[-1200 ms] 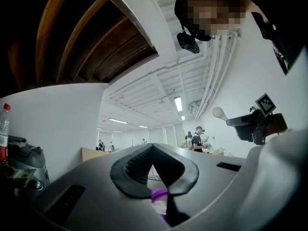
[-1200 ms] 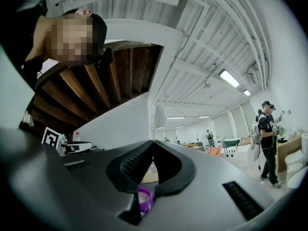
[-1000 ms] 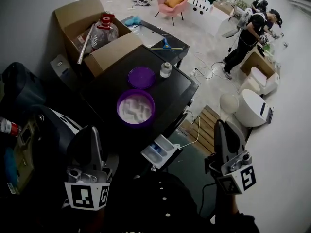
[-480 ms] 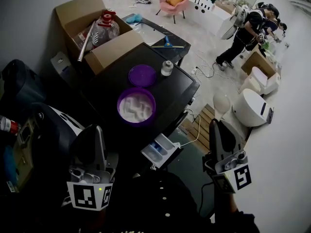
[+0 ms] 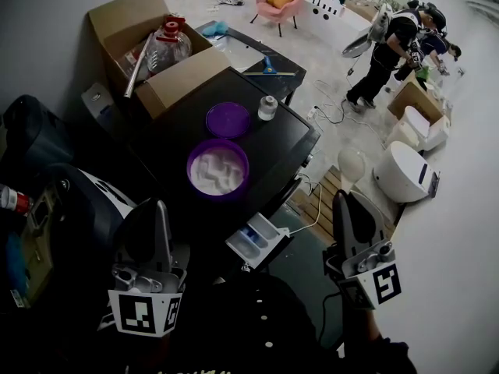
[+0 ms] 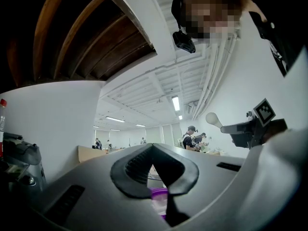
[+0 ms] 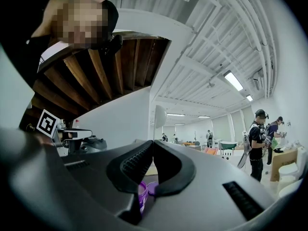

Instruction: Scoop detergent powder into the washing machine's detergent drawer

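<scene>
Head view is showing both tools hanging low in the frame: the left gripper (image 5: 153,207) at seven o'clock and the right gripper (image 5: 344,199) at five o'clock, each pointing up toward twelve. Left gripper view is showing that claw's black pads (image 6: 134,167) pressed together at the tips, with nothing caught between them. Right gripper view is showing the same thing — its pads (image 7: 132,168) are meeting tip to tip and pinching nothing.

Between the two grippers and just past them, the detergent drawer (image 5: 257,242) is standing pulled out of the black washing machine (image 5: 292,142), its white tray and blue compartment lying open. At eleven o'clock from the drawer, the purple tub (image 5: 217,169) of white detergent powder is sitting uncovered on the machine's top. The purple lid (image 5: 228,121) is lying flat just beyond the tub at twelve o'clock, apart from it. A small white jar (image 5: 267,110) is standing near the lid at two o'clock.

Farther out, at ten o'clock from the lid, an open cardboard box (image 5: 183,76) is holding a clear bottle (image 5: 168,47) with a red cap. A blue squeegee (image 5: 267,68) is lying on a dark surface behind the machine. A pink chair (image 5: 279,0) is standing at the frame's twelve o'clock — two people (image 5: 390,49) are standing at one o'clock, and white toilets (image 5: 409,170) are sitting at three.
</scene>
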The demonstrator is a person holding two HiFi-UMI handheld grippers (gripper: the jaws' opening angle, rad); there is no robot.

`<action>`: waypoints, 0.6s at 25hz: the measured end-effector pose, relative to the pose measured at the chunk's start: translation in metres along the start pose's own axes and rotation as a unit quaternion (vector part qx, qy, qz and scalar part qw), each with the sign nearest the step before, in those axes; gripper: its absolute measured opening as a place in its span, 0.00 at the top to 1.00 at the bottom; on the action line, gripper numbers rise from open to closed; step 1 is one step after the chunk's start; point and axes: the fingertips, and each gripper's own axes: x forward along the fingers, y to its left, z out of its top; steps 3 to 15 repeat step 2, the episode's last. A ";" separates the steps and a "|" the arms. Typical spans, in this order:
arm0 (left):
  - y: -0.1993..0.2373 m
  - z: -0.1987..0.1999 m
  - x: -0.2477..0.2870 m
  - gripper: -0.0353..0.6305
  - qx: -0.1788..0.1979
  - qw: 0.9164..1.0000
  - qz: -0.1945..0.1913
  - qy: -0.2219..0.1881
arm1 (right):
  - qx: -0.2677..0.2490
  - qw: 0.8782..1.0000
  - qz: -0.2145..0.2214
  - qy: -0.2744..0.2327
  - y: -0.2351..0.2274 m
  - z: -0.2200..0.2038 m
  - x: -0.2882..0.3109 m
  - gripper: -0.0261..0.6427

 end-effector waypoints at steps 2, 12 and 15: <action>-0.002 -0.001 0.000 0.94 0.000 1.000 -0.003 0.000 | -0.001 1.000 0.000 0.001 0.001 -0.001 0.000 0.91; -0.002 -0.001 0.000 0.94 0.000 1.000 -0.003 0.000 | -0.001 1.000 0.000 0.001 0.001 -0.001 0.000 0.91; -0.002 -0.001 0.000 0.94 0.000 1.000 -0.003 0.000 | -0.001 1.000 0.000 0.001 0.001 -0.001 0.000 0.91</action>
